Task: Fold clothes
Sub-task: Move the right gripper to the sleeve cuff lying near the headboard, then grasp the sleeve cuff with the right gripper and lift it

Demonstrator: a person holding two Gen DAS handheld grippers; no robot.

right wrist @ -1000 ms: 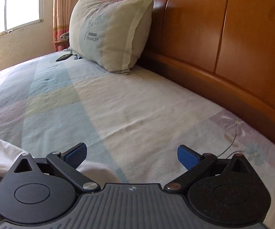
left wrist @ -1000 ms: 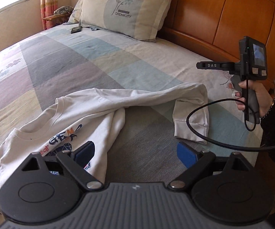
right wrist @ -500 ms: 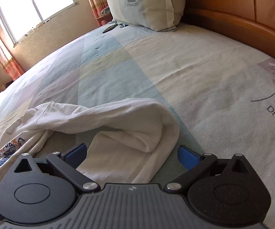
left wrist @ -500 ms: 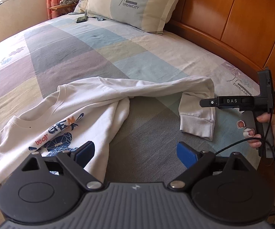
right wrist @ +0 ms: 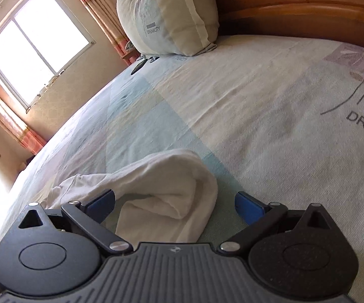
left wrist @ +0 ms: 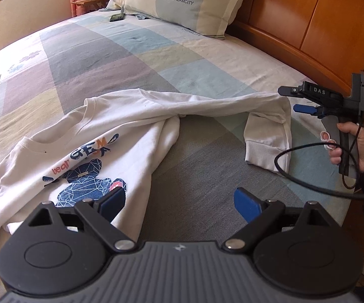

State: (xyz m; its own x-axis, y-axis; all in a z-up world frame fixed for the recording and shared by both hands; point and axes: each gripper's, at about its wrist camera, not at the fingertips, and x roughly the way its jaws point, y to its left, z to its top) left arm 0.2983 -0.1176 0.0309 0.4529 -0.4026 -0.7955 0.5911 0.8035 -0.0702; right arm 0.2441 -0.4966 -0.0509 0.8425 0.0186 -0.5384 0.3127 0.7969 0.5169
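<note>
white sweatshirt (left wrist: 121, 136) hem hidden behind left tool (left wrist: 179, 202), far sleeve cut off at frame edge

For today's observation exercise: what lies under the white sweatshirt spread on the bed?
The white sweatshirt lies directly on the patchwork bedsheet, whose grey and blue patches show around it. Its sleeve is doubled over onto itself. Whatever lies under the cloth itself is covered.
</note>
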